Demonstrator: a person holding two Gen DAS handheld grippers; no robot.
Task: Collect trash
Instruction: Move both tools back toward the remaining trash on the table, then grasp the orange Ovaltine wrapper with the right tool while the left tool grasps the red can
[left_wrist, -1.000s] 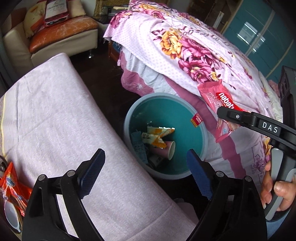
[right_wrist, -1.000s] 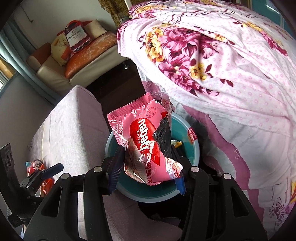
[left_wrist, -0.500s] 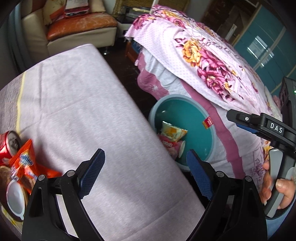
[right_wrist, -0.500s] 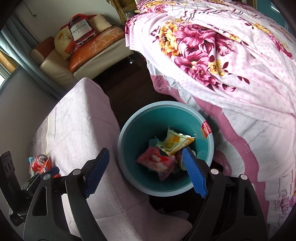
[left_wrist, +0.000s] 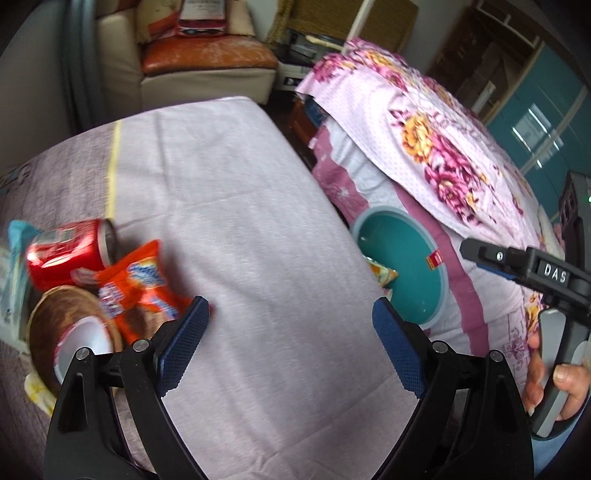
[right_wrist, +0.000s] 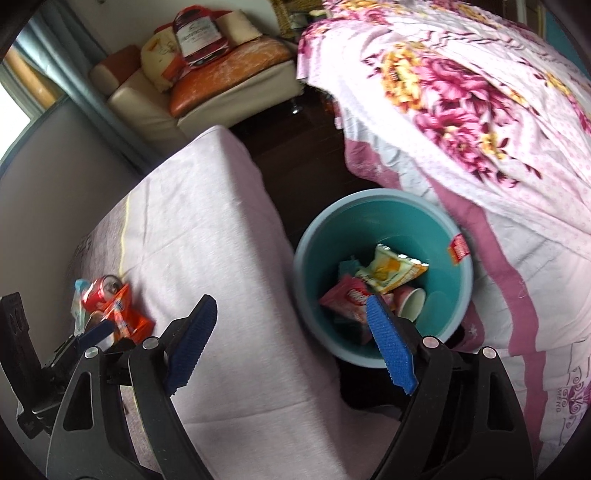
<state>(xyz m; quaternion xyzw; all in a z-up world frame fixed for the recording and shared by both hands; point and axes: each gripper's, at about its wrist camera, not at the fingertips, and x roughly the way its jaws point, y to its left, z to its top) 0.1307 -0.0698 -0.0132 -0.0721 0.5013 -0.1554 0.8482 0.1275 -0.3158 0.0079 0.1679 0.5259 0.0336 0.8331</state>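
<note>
A teal bin (right_wrist: 439, 229) stands on the floor between the table and the bed. In it lie a pink wafer wrapper (right_wrist: 343, 299), a yellow wrapper (right_wrist: 391, 273) and a paper cup (right_wrist: 412, 301). My right gripper (right_wrist: 291, 332) hangs open above the bin's left rim with nothing between its fingers. My left gripper (left_wrist: 291, 347) is open and empty over the pink tablecloth (left_wrist: 229, 206). Left of it lie a red can (left_wrist: 66, 251), an orange snack packet (left_wrist: 136, 284) and a brown coconut-shell bowl (left_wrist: 66, 325). The bin (left_wrist: 406, 251) shows at its right.
A bed with a floral cover (left_wrist: 443, 155) rises right of the bin. A cream sofa (left_wrist: 192, 66) with orange cushions stands at the back. A light blue packet (left_wrist: 14, 258) lies behind the can. A hand (left_wrist: 561, 387) holds the right gripper's handle.
The right gripper opened and the pink wafer wrapper dropped into the bin. The left gripper swung left from above the bin to over the table, bringing the can and orange packet into view.
</note>
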